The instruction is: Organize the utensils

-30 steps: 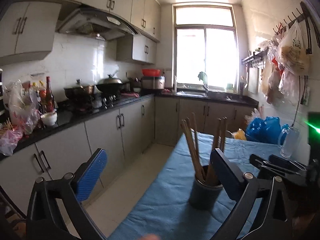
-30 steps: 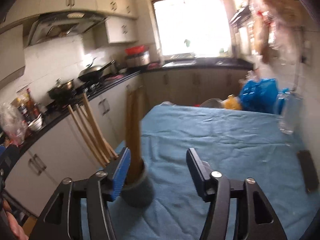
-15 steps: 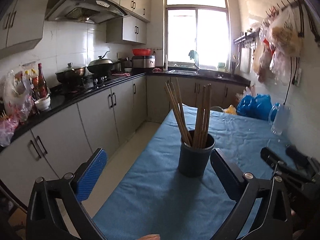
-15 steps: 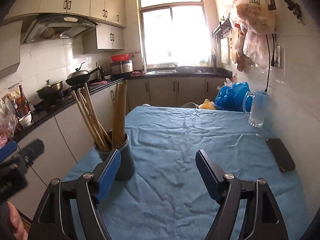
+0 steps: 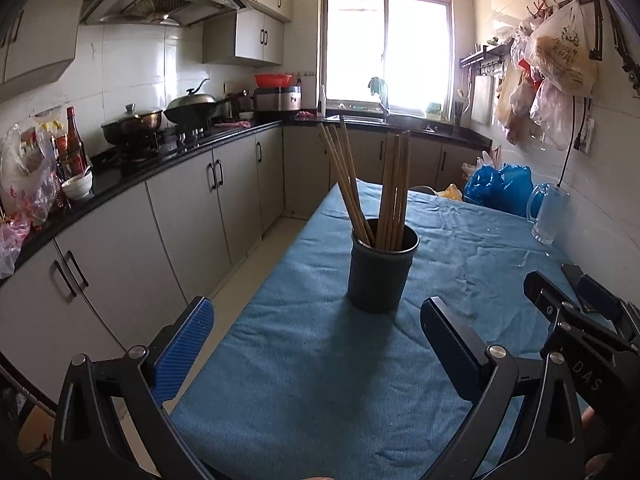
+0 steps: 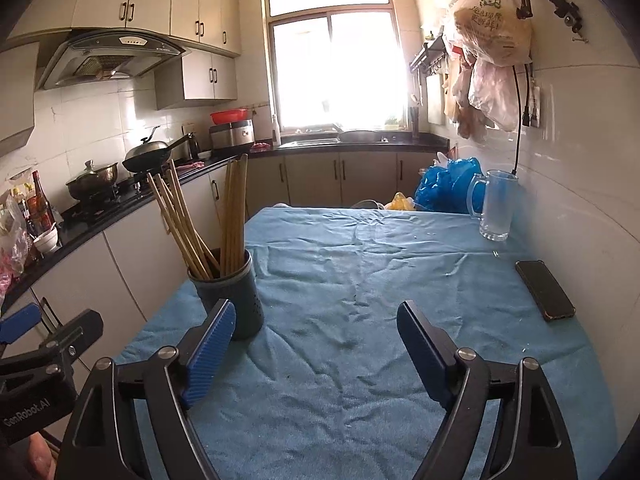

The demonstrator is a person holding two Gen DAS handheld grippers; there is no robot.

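Chopsticks [image 5: 362, 188] standing near-upright in holder [image 5: 380, 268] — sitting at 12 o'clock from left gripper [image 5: 316, 344], at 10 o'clock from right gripper [image 6: 316, 344]. Both spread, empty; right jaws just been opening.

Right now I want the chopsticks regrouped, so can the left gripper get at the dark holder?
Probably yes. The left gripper is open and empty, the holder stands straight ahead on bare blue cloth, nothing lies between.

Each hand-held gripper [image 6: 312, 346] has a black frame, silver screws and blue ribbed pads [image 6: 208, 354].
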